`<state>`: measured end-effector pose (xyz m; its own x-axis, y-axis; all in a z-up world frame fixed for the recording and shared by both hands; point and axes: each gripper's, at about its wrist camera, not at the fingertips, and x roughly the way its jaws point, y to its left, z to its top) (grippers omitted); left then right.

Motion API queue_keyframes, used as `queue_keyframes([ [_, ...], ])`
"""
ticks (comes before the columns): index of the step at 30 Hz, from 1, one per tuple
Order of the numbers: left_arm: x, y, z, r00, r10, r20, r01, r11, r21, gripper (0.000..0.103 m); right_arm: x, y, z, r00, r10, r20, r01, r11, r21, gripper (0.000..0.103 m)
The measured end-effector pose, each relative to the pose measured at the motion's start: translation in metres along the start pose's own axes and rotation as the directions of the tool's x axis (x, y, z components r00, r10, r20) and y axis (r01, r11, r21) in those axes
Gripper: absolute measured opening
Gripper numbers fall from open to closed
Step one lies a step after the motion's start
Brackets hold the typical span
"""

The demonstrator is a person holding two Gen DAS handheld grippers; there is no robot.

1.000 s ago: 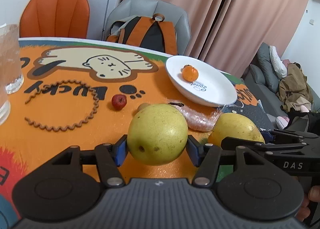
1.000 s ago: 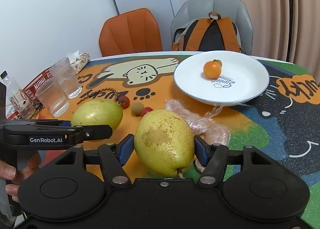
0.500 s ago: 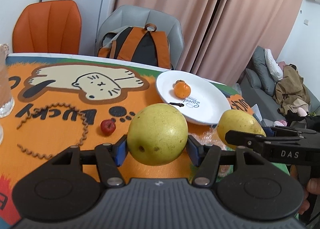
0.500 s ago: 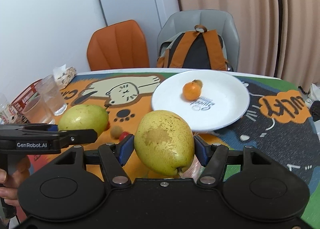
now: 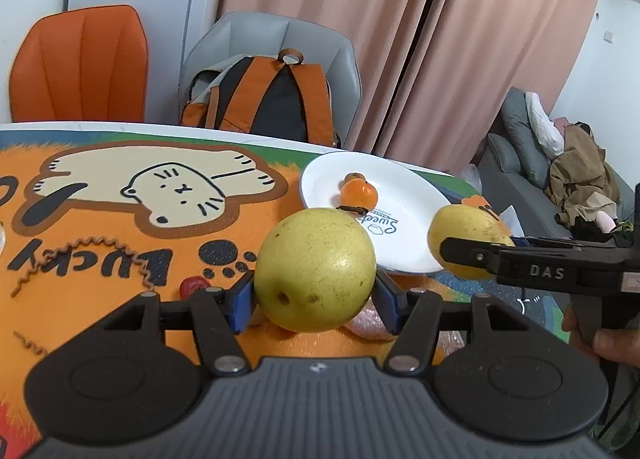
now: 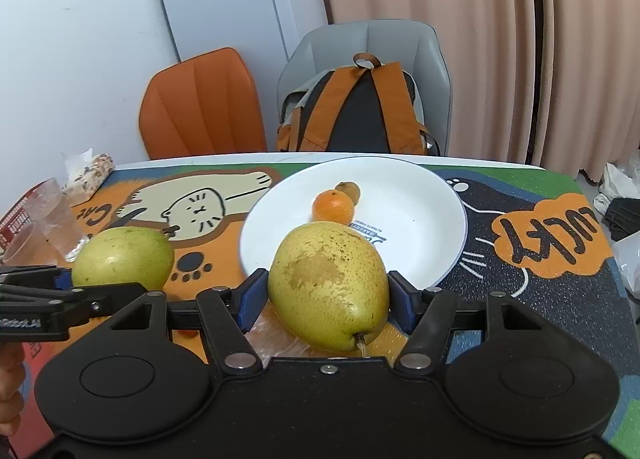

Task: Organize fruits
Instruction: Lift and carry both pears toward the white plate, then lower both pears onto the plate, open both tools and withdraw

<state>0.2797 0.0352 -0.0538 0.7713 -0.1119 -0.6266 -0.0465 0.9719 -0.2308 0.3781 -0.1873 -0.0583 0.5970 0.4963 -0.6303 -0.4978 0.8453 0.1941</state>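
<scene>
A table [image 6: 560,331] is covered by a printed mat [image 5: 100,259] with a cartoon cat and the word LUCKY. Behind it, an orange chair [image 5: 80,63] and a grey chair [image 6: 368,51] are seen, with an orange-and-black backpack [image 6: 360,111] propped on the grey one. Pink curtains [image 5: 340,19] are hung at the back.

A white plate [image 6: 420,227] is set on the mat toward the far side. On it a small orange [image 6: 333,206] is placed, with a smaller brownish fruit [image 6: 348,191] touching it behind.

A yellow-green pear [image 5: 316,269] is pinched between the blue pads of the left gripper [image 5: 316,295] and held above the mat, just short of the plate's near rim. A second pear [image 6: 330,285], with a brown blotch and its stem pointing toward the camera, is clamped by the right gripper [image 6: 328,299] and held over the plate's near edge. Both are held off the table.

Drinking glasses [image 6: 52,215] are stood at the left edge. A crinkled plastic wrap [image 6: 276,339] is seen below the right pear. A small red fruit [image 5: 194,285] and a brown coiled cord [image 5: 80,255] are lying on the mat.
</scene>
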Motion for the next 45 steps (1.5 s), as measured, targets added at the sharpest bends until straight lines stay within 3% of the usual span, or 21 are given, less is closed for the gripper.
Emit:
queue_keyframes([
  [14, 0.037, -0.005, 0.021, 0.999, -0.017, -0.028, 0.018, 0.999, 0.027, 0.059, 0.045, -0.019, 0.002, 0.999, -0.025, -0.024, 0.026, 0.999, 0.046, 0.06],
  [22, 0.056, -0.017, 0.028, 0.999, -0.034, -0.042, 0.036, 0.999, 0.038, 0.059, 0.037, -0.024, 0.002, 1.0, -0.002, -0.007, 0.002, 1.0, 0.025, 0.057],
  [35, 0.083, -0.034, 0.03, 0.995, -0.034, -0.092, 0.038, 0.998, 0.041, 0.06, -0.012, -0.034, 0.0, 0.998, -0.003, 0.058, 0.001, 0.999, 0.035, 0.058],
  [45, 0.065, -0.035, 0.035, 1.0, -0.004, -0.031, 0.005, 0.999, 0.04, 0.06, -0.032, -0.035, -0.012, 0.997, -0.002, 0.075, -0.002, 0.998, 0.055, 0.058],
])
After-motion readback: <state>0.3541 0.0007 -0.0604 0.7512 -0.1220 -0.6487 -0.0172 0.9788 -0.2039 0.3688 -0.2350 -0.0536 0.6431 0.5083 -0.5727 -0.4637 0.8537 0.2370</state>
